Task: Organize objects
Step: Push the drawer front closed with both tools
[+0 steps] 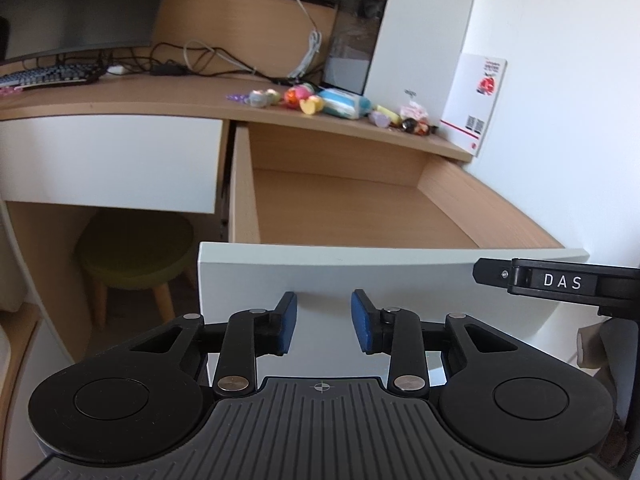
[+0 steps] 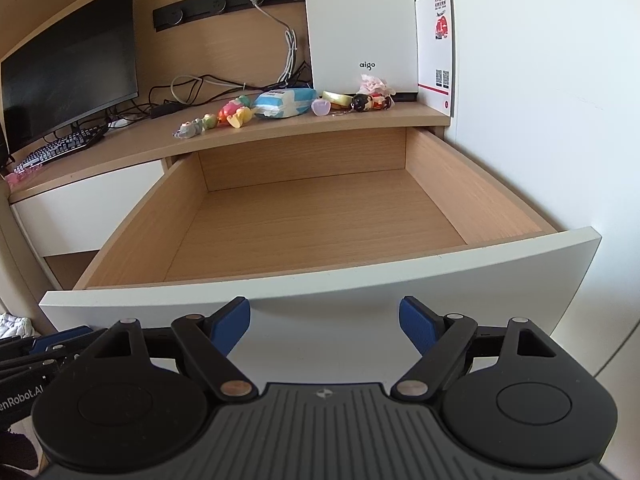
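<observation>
Right wrist | drawer (image 2: 304,216) pulled toward camera | both tools released, empty

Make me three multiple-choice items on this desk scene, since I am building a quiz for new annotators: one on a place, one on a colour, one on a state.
1. Where do the small toys lie?
A. inside the drawer
B. on the desk top behind the drawer
C. on the stool

2. What colour are the pads on the right gripper?
A. blue
B. red
C. white

3. In what state is the drawer?
A. shut
B. pulled out with toys in it
C. pulled out with nothing in it

Answers:
1. B: the toys sit in a row on the desk top, beside the tissue pack.
2. A: both pads show blue against the drawer's white front.
3. C: only bare wood shows on its floor.
</observation>
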Action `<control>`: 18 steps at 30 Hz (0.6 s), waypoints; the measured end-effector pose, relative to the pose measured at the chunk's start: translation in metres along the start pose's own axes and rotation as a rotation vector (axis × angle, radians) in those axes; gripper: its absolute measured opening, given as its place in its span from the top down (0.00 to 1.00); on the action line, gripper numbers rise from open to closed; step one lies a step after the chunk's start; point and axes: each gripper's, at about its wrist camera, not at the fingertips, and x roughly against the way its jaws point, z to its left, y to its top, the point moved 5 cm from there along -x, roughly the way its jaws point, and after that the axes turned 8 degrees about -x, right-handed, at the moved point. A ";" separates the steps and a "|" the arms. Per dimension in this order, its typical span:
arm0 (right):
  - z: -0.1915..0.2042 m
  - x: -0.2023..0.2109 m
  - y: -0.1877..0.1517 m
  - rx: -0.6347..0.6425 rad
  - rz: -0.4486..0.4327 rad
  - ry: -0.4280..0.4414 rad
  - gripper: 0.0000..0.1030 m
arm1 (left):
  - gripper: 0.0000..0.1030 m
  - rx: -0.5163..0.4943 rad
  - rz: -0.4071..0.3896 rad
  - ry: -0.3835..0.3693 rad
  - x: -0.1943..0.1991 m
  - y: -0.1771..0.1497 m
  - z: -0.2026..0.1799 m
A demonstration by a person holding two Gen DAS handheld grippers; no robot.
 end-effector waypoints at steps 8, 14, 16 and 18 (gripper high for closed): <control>0.015 -0.029 0.026 -0.007 -0.067 -0.028 0.11 | 0.66 0.033 -0.037 0.051 -0.019 0.009 0.013; 0.029 -0.048 0.036 0.030 -0.066 -0.010 0.11 | 0.66 0.062 -0.042 0.068 -0.039 0.021 0.020; 0.031 -0.051 0.034 0.046 -0.055 0.001 0.11 | 0.66 0.067 -0.041 0.079 -0.047 0.025 0.023; 0.030 -0.054 0.030 0.064 -0.052 0.003 0.11 | 0.66 0.068 -0.044 0.087 -0.056 0.030 0.025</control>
